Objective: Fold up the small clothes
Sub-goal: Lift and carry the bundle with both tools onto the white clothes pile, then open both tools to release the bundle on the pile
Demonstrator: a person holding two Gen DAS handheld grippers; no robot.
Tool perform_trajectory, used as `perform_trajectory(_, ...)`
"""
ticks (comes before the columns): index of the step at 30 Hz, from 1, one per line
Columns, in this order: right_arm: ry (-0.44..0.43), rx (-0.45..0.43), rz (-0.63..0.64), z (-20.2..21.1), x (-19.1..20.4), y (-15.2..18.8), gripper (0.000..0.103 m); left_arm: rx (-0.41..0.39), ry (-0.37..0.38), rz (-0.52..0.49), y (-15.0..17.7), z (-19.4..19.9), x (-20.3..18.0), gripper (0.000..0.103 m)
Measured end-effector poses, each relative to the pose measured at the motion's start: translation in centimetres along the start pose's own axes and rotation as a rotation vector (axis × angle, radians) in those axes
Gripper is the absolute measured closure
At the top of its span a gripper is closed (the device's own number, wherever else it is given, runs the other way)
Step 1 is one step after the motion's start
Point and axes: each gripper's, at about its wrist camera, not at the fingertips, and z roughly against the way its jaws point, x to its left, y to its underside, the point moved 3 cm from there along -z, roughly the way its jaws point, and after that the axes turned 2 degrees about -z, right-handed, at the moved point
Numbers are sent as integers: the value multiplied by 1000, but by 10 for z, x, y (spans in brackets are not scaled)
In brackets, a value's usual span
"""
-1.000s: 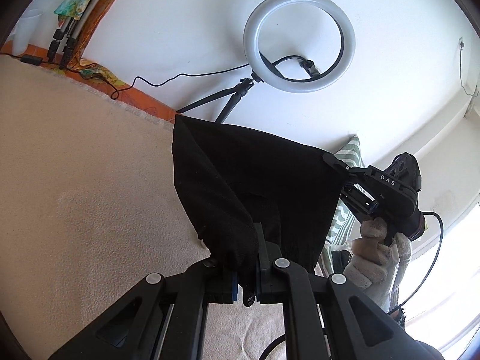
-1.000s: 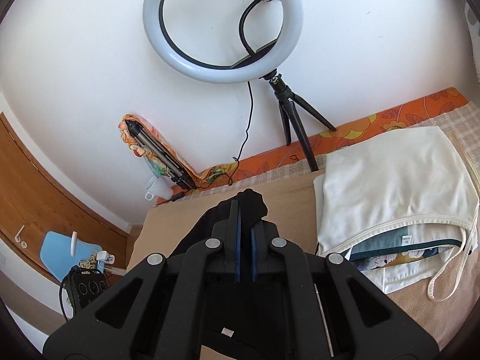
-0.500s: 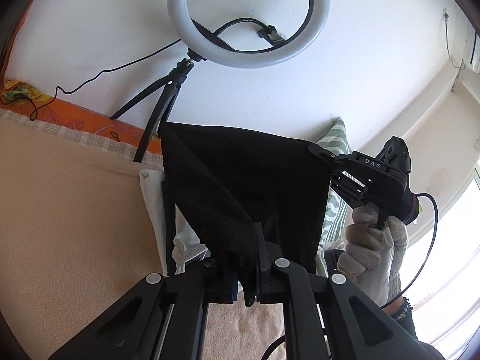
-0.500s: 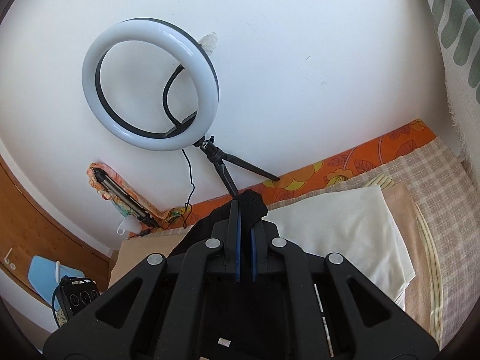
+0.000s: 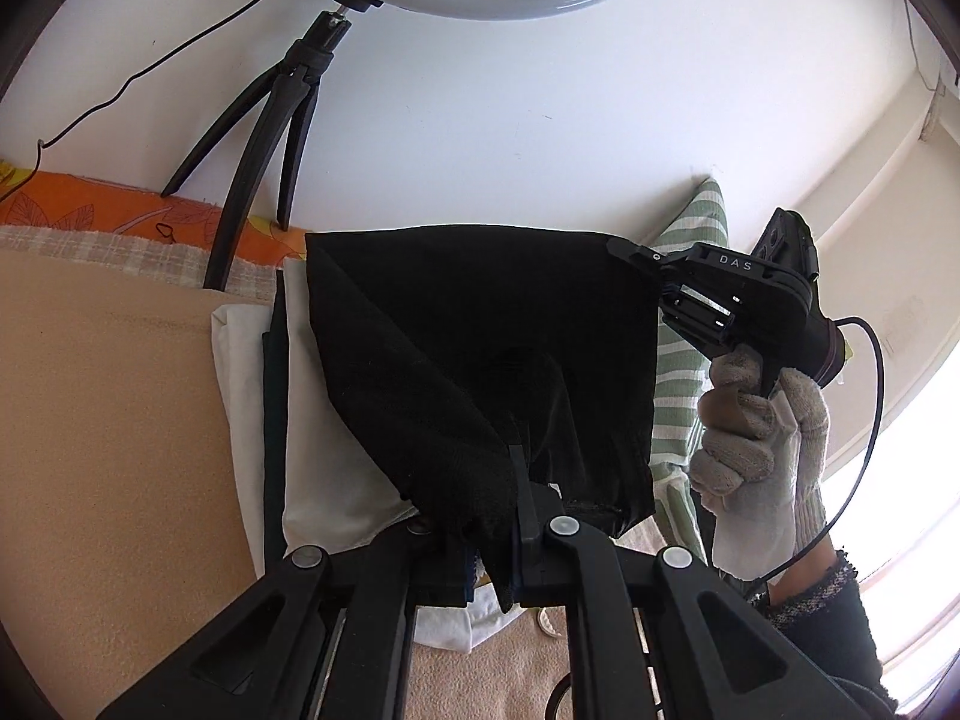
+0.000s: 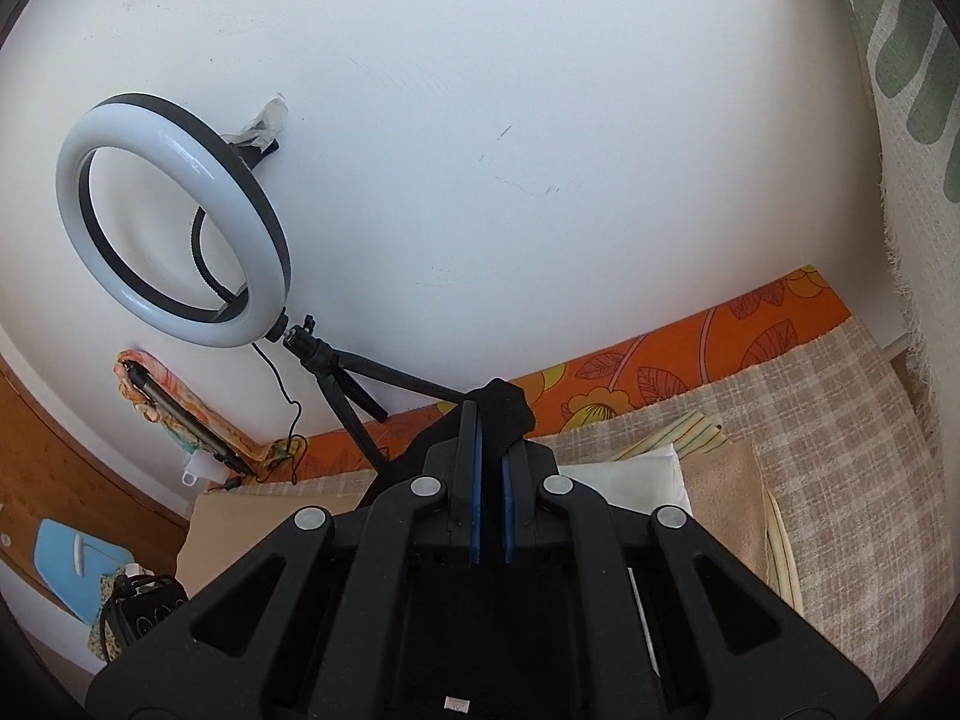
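Black cloth (image 5: 480,324): held in the air, stretched between both grippers above the stack (image 5: 336,480) of folded clothes on the bed.
Left gripper (image 5: 510,546): fingers clamped on one corner.
Right gripper (image 6: 489,468): fingers clamped on the far corner; gloved hand (image 5: 756,438) carries it.
Handling: keep the top edge taut and level, lower both corners together, square to the stack, and release only once the cloth lies flat.

I saw a matt, coarse-knit black cloth (image 5: 480,360), a woolly knitted glove (image 5: 762,438), matt black plastic tools, a glossy white ring light (image 6: 174,252) and an orange printed fabric (image 6: 690,360).
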Motion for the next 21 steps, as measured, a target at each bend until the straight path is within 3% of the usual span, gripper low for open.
perform_trajectory(2, 17, 9, 0, -7, -11, 2, 97, 10, -15, -14, 4, 1, 1, 98)
perform_trajectory(3, 29, 10, -9, -9, -16, 2, 96, 15, -20, -24, 6, 2, 0, 91)
perform_trajectory(4, 57, 6, -14, -9, -21, 2, 95, 21, -26, -33, 8, 3, -1, 77)
perform_trajectory(7, 136, -19, -3, -5, -29, 0, 72, 37, -52, -63, 15, 11, -7, 56)
perform_trajectory(8, 147, -29, -6, -2, -30, 0, 58, 39, -64, -79, 17, 14, -10, 52)
perform_trajectory(9, 151, -42, -8, 2, -30, -1, 50, 36, -76, -96, 18, 18, -13, 45)
perform_trajectory(12, 161, -67, -13, 15, -30, -1, 42, 24, -103, -144, 21, 26, -22, 35)
perform_trajectory(15, 159, -74, -12, 26, -24, 1, 42, 36, -130, -179, 23, 31, -29, 24)
perform_trajectory(21, 196, -76, 30, 47, -6, 14, 42, 44, -170, -178, 27, 44, -32, 19)
